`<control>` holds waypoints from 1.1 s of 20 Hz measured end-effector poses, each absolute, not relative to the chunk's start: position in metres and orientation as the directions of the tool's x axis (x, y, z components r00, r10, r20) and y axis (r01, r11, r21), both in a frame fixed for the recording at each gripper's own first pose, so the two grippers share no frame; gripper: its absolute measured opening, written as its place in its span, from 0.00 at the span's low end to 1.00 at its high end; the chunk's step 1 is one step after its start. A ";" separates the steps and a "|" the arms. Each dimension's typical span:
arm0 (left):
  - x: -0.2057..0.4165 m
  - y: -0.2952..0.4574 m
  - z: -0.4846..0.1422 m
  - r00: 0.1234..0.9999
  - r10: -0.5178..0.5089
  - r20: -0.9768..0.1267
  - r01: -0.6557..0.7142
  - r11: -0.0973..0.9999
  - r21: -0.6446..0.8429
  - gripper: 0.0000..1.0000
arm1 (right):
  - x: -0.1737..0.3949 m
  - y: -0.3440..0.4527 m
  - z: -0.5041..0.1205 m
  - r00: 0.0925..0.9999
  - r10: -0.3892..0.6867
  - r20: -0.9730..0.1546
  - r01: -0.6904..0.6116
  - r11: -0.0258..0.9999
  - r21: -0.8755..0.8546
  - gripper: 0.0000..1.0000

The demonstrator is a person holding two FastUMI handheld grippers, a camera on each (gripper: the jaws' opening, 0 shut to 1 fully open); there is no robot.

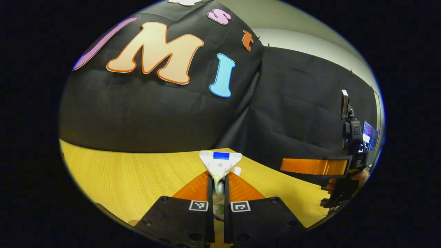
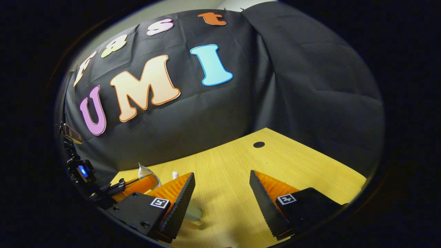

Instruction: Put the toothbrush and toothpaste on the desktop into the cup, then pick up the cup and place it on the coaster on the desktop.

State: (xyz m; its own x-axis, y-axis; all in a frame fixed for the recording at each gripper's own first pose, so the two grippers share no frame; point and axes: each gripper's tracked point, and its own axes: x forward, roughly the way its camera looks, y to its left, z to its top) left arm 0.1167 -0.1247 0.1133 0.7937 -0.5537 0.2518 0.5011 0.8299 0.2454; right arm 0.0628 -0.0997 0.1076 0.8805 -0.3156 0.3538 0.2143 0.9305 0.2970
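The left gripper (image 1: 219,187) is clamped on the toothpaste tube (image 1: 220,164), both fingers pressing its sides, the flat crimped end sticking up past the fingertips above the yellow wooden desktop (image 1: 137,175). Off to the right in the left gripper view, the other gripper (image 1: 315,166) is held by a hand (image 1: 358,177). The right gripper (image 2: 222,187) is spread wide over the bare desktop (image 2: 275,158), holding nothing. At its left the white tube (image 2: 146,172) shows, pinched in the far gripper (image 2: 132,186).
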 end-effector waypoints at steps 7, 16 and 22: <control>0.094 -0.122 0.113 0.781 -0.557 0.284 0.526 0.830 0.183 0.64 | 0.049 -0.087 0.103 0.889 -0.300 0.346 0.213 0.939 0.269 0.97; 0.042 -0.067 0.152 0.825 -0.423 0.374 0.390 0.906 0.165 0.94 | 0.061 -0.030 0.099 0.954 -0.143 0.262 0.112 0.985 0.132 0.97; 0.020 -0.003 0.138 0.915 -0.227 0.333 0.205 0.974 0.101 0.94 | 0.096 0.008 0.064 0.999 0.012 0.042 -0.014 0.999 0.052 0.97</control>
